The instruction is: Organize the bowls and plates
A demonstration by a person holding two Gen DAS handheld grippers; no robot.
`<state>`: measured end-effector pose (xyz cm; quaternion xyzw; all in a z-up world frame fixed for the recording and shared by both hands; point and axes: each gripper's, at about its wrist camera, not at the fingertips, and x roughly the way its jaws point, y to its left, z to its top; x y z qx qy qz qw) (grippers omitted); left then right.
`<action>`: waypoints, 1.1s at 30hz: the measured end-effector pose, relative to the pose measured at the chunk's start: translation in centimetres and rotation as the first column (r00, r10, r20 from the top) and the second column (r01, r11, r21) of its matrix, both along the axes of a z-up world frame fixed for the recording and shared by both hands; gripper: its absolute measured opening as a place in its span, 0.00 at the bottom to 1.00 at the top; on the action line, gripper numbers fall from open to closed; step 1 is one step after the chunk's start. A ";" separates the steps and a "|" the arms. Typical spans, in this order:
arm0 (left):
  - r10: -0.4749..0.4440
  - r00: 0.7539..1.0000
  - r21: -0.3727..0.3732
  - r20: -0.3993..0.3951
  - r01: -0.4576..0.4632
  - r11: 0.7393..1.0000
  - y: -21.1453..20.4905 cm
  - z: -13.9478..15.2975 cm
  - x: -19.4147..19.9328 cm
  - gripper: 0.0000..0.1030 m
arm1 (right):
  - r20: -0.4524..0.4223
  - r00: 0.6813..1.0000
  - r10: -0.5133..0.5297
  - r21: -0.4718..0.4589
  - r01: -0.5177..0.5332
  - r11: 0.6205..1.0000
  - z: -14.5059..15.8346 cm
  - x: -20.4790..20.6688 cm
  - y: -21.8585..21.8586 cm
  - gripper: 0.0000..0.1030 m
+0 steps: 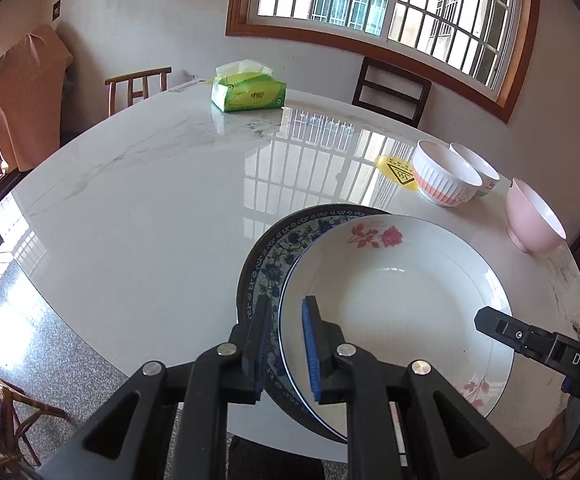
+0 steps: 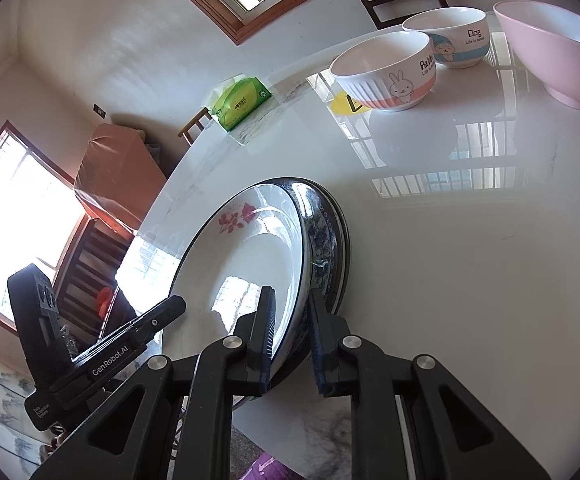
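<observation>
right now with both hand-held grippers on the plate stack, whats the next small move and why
Probably lift the stack level. The left hand-held gripper and right hand-held gripper each pinch the edge of the rose plate sitting on the blue patterned plate, and the pair overhangs the table edge.

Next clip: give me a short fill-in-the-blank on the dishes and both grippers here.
1. The rose plate lies on the ____-patterned plate.
2. Both the left gripper and the right gripper straddle the plates' ____.
3. The table holds ____ bowls, counting the pink bowl.
4. The tissue pack is ____ in colour.

Missing words: blue; rims; three; green
</observation>
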<state>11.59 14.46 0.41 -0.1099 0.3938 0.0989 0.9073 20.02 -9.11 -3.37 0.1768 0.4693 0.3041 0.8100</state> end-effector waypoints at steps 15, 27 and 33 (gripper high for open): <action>-0.018 1.000 -0.041 0.020 0.019 0.999 -0.2 0.5 -0.8 0.16 | 0.045 0.999 -0.012 -0.064 0.015 0.998 0.1 0.1 1.0 0.16; -0.014 1.000 -0.068 0.025 0.015 0.998 0.4 0.5 -1.2 0.16 | 0.192 0.981 0.014 -0.220 0.029 0.975 0.6 0.3 3.5 0.26; -0.018 0.999 -0.062 0.041 0.021 0.998 0.2 0.7 -1.5 0.30 | 0.359 0.933 0.032 -0.284 0.077 0.956 2.3 -1.0 3.9 0.55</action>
